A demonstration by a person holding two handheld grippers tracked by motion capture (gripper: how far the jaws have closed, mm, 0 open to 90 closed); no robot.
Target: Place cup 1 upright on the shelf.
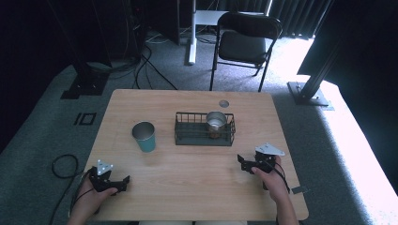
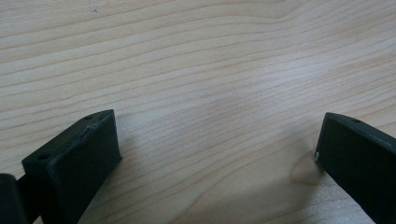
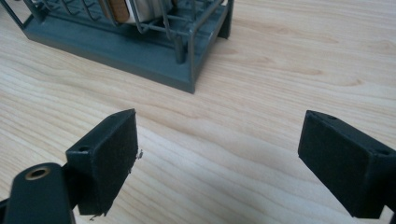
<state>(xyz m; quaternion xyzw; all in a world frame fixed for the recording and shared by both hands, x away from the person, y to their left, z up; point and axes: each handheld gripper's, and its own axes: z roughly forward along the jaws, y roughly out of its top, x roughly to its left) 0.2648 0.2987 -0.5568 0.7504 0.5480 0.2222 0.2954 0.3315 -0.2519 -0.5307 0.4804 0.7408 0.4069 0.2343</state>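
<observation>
- Table [image 1: 187,187]: light wood, four-sided.
- Chair [image 1: 244,42]: black, folding, on the carpet beyond the far edge.
- Basket [image 1: 204,136]: dark wire, mid-table; steel cup [image 1: 216,121] inside, at its right end.
- Teal cup [image 1: 144,136]: upright, left of basket, apart from it.
- Left gripper [image 2: 217,149]: near-left corner, jaws spread over bare wood.
- Right gripper [image 3: 219,158]: near-right, jaws spread, pointing at a basket corner.

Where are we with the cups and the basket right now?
Done: one metal cup stands inside the wire basket. In hand: nothing; the left gripper and right gripper both rest open near the table's front edge. Left, if both cups belong in the basket: the teal cup stands on the table beside it.
</observation>
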